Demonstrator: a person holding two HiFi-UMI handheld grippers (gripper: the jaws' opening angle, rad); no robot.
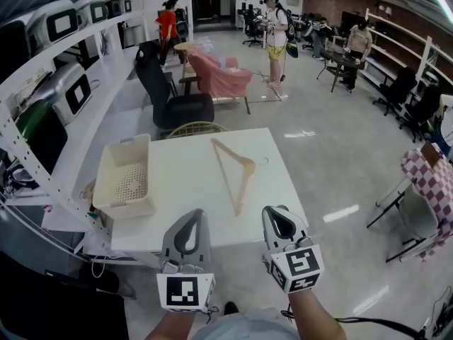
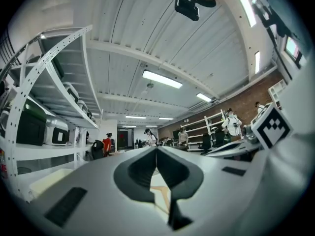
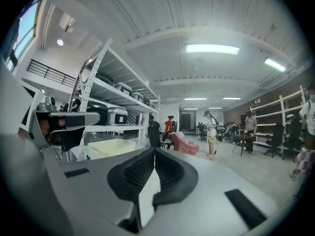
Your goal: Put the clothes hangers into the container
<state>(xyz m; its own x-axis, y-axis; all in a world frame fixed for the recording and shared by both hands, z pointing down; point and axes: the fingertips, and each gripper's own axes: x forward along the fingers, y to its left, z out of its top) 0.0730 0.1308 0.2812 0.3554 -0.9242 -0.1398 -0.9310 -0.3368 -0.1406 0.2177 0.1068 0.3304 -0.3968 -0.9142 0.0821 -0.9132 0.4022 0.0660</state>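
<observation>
White surface [image 1: 184, 190] fills the middle. The cream container [image 1: 106, 179] sits at its left edge and looks empty from the head view. One wooden clothes hanger [image 1: 237, 172] lies flat mid-surface, well apart from the container, so I'd say this is the reach-in step and nothing's picked yet. Left hand-held gripper [image 1: 196, 213] and right hand-held gripper [image 1: 275, 210] hover at the near edge, both with jaws closed together, holding nothing. Next move calls for one to open up and come in over a hanger arm. The hanger's hook is faint and hard to make out, and the left gripper view catches only a sliver of the hanger.
</observation>
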